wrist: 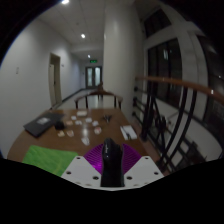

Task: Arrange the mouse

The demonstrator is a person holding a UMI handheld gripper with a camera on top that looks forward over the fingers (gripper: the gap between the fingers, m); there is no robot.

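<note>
A black computer mouse point(111, 162) stands on edge between my two fingers, held up above the wooden table point(70, 140). My gripper point(111, 165) is shut on it: both purple pads point(96, 160) press against its sides. The mouse's front end points ahead over the table. The white finger bodies point(78, 170) flank it low in the view.
A green mat point(45, 156) lies on the table just left of the fingers. A dark laptop-like item point(38, 126) lies at the left, papers and small items point(85, 120) mid-table, a white sheet point(129, 131) at right. A chair point(100, 98) stands beyond. A railing point(180, 110) runs along the right.
</note>
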